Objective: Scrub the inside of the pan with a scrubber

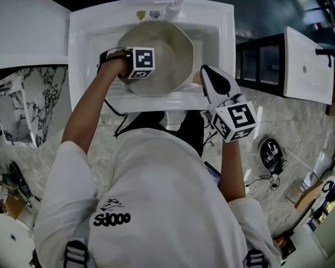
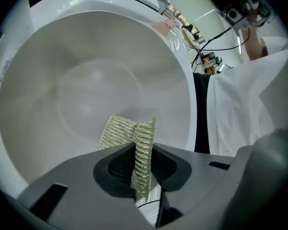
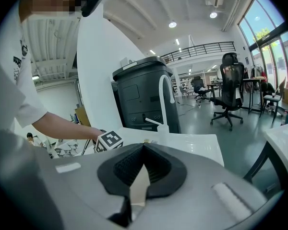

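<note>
Left tongs (image 2: 144, 152) are pinched tight on the scrubber (image 2: 122, 133), a folded strip of yellow-green mesh that sticks out ahead of the jaws. Just past its free end lies the pan (image 2: 86, 71), its pale floor straight in front and its wall curving up on every side. Whether the mesh touches the floor yet I cannot tell. The pan sits in the sink (image 1: 89, 32), directly under these tongs.

Right tongs (image 3: 143, 150) have their jaws pressed together on nothing. They hang off to the right of the pan, outside the sink's front edge, aimed across the rim toward the tap (image 3: 165, 99) beyond.

To scrub well, I would lower the left tongs until the mesh bends against the floor, so a broad face rubs and not only the tip. Small overlapping circles from the middle outward should cover the floor. The wall just ahead and to either side then wants strokes that follow its curve. The pinch needs to stay firm, since thin mesh is likely to slide out under sideways drag. Hard jaw tips should stay off the coating.

Nothing visible holds the pan, so it may slide or rock under pressure. Bringing the right tongs to the near rim to steady it looks worthwhile.
</note>
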`<action>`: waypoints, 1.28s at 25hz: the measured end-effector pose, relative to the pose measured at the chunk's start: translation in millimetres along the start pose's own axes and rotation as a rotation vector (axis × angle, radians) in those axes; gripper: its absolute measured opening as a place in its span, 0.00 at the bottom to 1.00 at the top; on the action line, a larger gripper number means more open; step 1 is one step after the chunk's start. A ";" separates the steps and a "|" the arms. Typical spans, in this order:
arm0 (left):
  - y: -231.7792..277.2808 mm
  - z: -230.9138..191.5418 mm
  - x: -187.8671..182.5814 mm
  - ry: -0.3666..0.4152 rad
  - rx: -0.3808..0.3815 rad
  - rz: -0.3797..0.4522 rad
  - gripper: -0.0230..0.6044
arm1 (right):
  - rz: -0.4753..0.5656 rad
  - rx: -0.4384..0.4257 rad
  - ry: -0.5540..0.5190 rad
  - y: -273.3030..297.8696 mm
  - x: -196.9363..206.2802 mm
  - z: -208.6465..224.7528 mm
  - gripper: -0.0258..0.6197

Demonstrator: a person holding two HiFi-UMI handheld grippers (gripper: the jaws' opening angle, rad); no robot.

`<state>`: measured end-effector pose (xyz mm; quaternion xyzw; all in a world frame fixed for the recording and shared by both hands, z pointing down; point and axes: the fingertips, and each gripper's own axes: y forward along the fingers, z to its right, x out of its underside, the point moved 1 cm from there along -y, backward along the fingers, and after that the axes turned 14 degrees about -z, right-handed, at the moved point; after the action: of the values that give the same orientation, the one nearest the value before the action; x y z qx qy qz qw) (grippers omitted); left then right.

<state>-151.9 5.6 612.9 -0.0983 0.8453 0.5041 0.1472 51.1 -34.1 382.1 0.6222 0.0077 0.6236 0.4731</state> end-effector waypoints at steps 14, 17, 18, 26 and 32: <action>6.3 -43.2 -30.2 -0.061 -0.195 0.001 0.15 | -0.010 0.029 0.030 -5.9 4.6 16.6 0.05; -11.8 -71.9 -31.0 -0.145 -0.337 0.080 0.15 | -0.014 0.026 0.030 -4.2 5.5 15.7 0.05; -15.6 -82.3 -30.6 -0.169 -0.386 0.099 0.15 | -0.015 0.026 0.029 -3.8 5.1 15.1 0.05; -42.0 -117.2 -26.6 -0.311 -0.546 0.263 0.15 | -0.016 0.023 0.025 -3.0 2.1 13.9 0.05; -69.4 -124.2 -21.1 -0.295 -0.704 0.265 0.15 | -0.018 0.008 0.015 1.2 1.1 9.1 0.05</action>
<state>-128.9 -136.2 618.8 0.0404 0.5962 0.7861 0.1580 57.8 -39.3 385.7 0.6193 0.0194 0.6242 0.4759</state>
